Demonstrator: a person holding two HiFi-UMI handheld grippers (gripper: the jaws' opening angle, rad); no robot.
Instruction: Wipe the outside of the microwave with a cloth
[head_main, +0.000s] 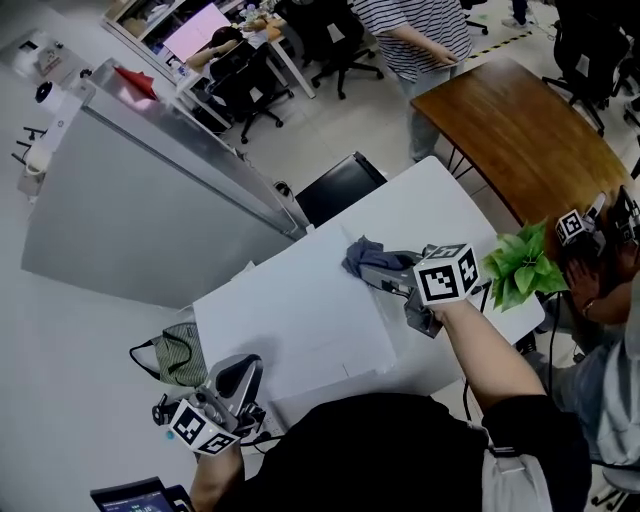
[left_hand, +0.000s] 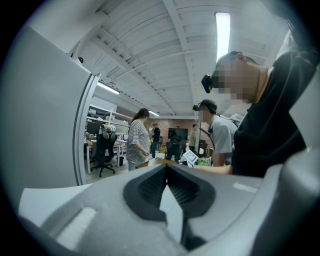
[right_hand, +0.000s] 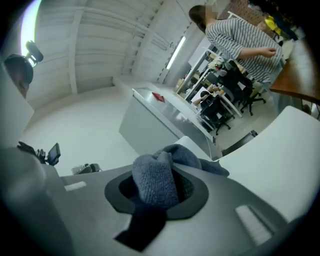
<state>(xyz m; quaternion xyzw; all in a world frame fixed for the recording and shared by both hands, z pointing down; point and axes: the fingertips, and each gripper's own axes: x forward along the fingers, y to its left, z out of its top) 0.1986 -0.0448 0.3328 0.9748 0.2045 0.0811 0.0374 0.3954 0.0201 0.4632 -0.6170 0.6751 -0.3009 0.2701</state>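
One grey cloth (head_main: 358, 252) in right claw (right_hand: 158, 192), on white microwave (head_main: 300, 330).

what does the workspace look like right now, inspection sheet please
surface: white table
job's things: microwave, white top seen from above; cloth bunched on it near its right edge
clutter: plant at the table's right edge; green bag at the left
grippers: right gripper shut on the cloth; left gripper shut, empty, by the microwave's near left corner
cables: black cable by the bag
surroundings: grey partition, wooden table, office chairs, person in a striped shirt
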